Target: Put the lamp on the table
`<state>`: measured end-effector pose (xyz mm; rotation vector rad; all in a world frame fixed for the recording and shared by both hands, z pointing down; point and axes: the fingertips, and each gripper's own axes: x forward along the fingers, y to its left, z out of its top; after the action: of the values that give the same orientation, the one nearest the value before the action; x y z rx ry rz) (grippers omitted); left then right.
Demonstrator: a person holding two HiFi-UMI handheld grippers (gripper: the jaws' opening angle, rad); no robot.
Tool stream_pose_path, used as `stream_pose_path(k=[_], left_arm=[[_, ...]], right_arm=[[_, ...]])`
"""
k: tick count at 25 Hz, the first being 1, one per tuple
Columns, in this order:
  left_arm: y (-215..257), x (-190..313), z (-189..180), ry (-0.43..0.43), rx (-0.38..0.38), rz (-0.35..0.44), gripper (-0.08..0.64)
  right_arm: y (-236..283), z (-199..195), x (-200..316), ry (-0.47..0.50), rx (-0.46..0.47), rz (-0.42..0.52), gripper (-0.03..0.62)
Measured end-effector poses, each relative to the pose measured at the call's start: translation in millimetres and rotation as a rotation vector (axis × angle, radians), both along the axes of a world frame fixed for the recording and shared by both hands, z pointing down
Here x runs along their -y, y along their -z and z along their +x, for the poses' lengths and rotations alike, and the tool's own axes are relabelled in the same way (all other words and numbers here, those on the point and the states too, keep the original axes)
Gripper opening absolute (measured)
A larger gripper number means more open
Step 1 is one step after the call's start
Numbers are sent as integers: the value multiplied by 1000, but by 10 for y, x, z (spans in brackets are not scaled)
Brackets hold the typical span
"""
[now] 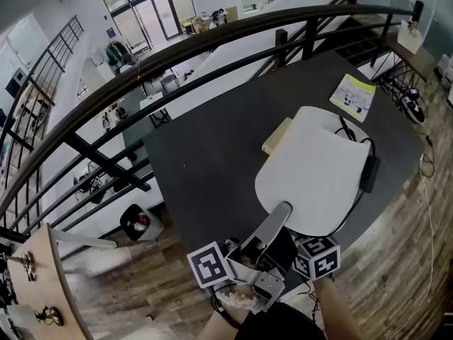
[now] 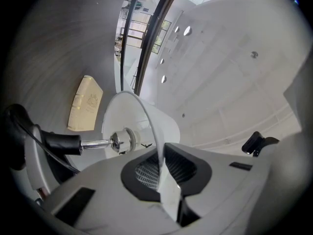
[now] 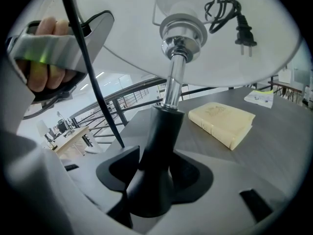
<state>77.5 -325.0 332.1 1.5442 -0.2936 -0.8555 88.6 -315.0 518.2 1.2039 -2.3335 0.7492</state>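
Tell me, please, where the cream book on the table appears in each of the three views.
Head view: the cream book sits just above and right of centre, partly hidden under the upper left edge of the lampshade.
Left gripper view: left of centre, to the left of the lampshade.
Right gripper view: right of centre, below the lampshade.
Shared landmark: the white lampshade.

Tabletop (image 1: 212, 154) mostly bare on its left side
A cream book (image 1: 277, 137) and a leaflet (image 1: 353, 96) lie by the lampshade (image 1: 311, 168); the railing (image 1: 177, 55) bounds the far edge, seemingly close.
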Motion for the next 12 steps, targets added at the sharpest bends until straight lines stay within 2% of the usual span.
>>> stream_pose_path(k=[12], left_arm=[[-172,544,-133,9,1,14,51]], right_arm=[[-196,-120,568,7,-17,5,219]])
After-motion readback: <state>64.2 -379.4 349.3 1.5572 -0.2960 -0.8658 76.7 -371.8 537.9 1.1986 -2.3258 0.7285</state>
